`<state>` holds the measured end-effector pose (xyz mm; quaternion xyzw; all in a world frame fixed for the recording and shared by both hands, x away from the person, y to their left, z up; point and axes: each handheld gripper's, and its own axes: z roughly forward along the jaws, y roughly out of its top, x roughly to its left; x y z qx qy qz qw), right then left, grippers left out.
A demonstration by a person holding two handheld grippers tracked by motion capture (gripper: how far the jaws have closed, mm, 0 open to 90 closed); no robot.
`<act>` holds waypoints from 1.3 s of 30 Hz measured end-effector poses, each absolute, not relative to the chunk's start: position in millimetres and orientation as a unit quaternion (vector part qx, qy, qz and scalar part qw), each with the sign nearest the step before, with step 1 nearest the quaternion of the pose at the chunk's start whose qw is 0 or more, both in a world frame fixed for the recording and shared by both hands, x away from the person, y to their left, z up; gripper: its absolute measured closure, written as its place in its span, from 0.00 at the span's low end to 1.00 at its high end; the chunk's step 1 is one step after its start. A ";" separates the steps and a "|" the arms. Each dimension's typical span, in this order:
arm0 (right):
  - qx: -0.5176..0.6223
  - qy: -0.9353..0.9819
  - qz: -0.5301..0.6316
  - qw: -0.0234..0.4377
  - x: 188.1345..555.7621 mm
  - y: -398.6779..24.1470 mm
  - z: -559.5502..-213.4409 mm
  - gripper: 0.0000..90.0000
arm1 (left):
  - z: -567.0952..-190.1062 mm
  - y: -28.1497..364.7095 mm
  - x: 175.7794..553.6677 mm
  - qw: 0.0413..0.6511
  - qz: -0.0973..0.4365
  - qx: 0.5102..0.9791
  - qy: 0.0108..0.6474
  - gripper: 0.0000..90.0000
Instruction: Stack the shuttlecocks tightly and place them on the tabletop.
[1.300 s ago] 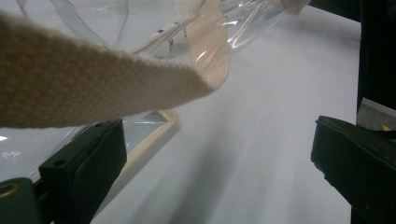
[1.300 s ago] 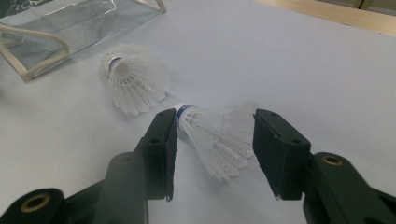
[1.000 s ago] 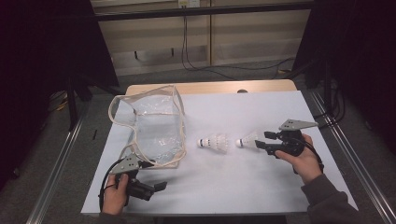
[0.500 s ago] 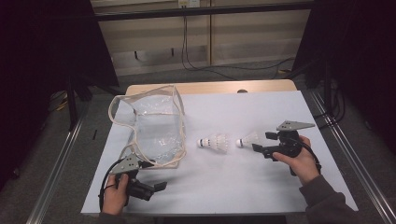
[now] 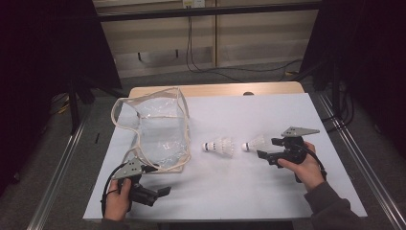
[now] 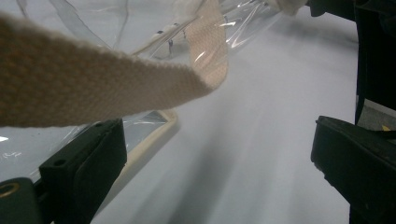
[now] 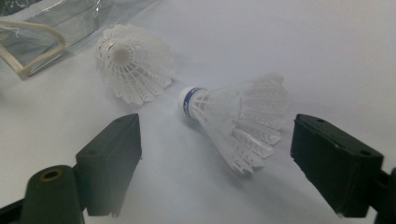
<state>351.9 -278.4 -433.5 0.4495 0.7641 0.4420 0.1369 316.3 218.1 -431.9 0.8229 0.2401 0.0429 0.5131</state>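
Table (image 5: 239, 191) is looking simple enough, but I'm seeing a few ways this goes sideways. The clear bag (image 5: 160, 132) is sagging at the left, its webbing strap (image 6: 93, 88) drooping right over the left gripper (image 5: 160, 191), whose jaws are standing wide with nothing pinched, so a careless lift is probably snagging that strap. The right gripper (image 7: 215, 158) has just been opening its jaws, now wide around the near shuttlecock (image 7: 233, 119) without pressing it. Closing hard there is likely crushing the feather skirt, or nudging it into the far shuttlecock (image 7: 133, 63) lying nearby.
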 end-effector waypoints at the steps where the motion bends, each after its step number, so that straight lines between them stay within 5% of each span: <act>1: 0.450 0.764 0.443 0.135 352.3 -278.1 -434.0 0.18 | -431.8 218.0 316.2 0.512 0.043 0.823 0.241 0.04; 39: 0.431 0.782 0.431 0.133 364.9 -269.0 -446.5 0.74 | -431.9 218.8 315.1 0.512 0.044 0.824 0.239 0.04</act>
